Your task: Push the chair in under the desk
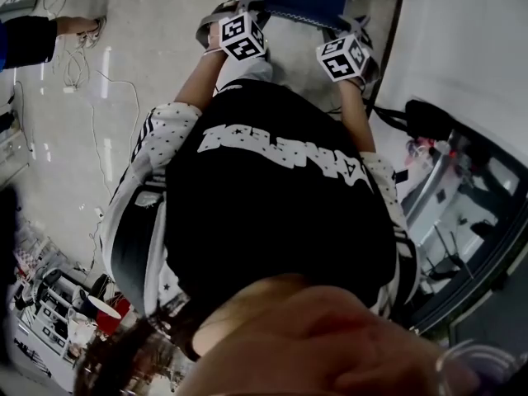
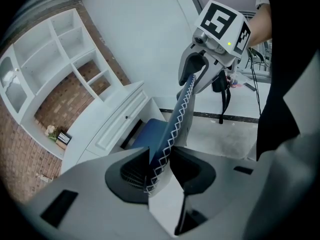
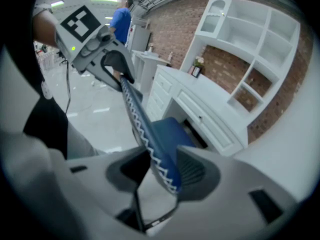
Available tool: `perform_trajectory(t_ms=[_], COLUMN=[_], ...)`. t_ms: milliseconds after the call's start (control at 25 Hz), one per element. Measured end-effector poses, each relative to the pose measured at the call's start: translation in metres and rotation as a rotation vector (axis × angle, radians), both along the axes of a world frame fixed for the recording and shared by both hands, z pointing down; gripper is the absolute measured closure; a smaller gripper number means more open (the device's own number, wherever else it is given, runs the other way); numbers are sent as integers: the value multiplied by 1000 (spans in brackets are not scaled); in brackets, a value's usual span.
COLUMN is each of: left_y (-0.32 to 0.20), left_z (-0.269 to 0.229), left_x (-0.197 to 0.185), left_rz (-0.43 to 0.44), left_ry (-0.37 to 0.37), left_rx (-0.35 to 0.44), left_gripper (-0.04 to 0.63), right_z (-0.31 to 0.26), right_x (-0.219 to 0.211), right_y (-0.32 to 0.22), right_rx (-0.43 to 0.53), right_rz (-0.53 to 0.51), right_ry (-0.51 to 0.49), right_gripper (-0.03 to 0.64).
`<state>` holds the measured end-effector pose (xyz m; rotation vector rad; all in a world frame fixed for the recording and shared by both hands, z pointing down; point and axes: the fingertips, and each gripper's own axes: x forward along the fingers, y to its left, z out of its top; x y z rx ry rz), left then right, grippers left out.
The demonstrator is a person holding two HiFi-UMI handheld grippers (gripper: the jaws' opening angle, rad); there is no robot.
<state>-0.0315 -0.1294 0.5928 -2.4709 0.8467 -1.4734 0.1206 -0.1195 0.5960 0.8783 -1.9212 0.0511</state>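
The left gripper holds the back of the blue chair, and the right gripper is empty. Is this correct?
Not quite: the right gripper is not empty. It also holds the chair back, as the right gripper view shows. The left gripper does hold it.

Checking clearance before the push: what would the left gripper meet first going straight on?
The chair backrest, clamped in the jaws of the left gripper, so it would push that first. Behind it lie the blue seat and the white desk; depth unclear.
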Motion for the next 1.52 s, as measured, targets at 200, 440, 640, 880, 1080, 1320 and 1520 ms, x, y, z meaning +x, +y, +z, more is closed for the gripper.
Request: perform_trajectory(t_ms=[200,440,640,880,1080,1320,1520], left_y=[-21,-24,-29,-33,-37,-45,-50], left_z=[3,0,0,-1,0,2,2], left_x=[-4,-4,-3,-8,-4,-2,-5], left_rz=[-4,22,29,32,34,38,47], left_ry=[-11,12,25,41,44,45,54], left_rx=[-10,-6,-5,-2,-4,-2,-11], left_gripper=[436,436,436,436,436,434,434], right_z=[3,1,1,0,2,4,6], right_x=[-2,-4,-3,-8,-5,-6,-6], right_y=[-17,-21,-25,-29,-32,-39,-45], right_rx=[10,-8,-5,-4,-14,-15,-25], right_rz=[-5,24,39,42,50,50,58], right_ry=[8,6,13,26,25,18,32], right_gripper=[449,448,448,448,448,447,446])
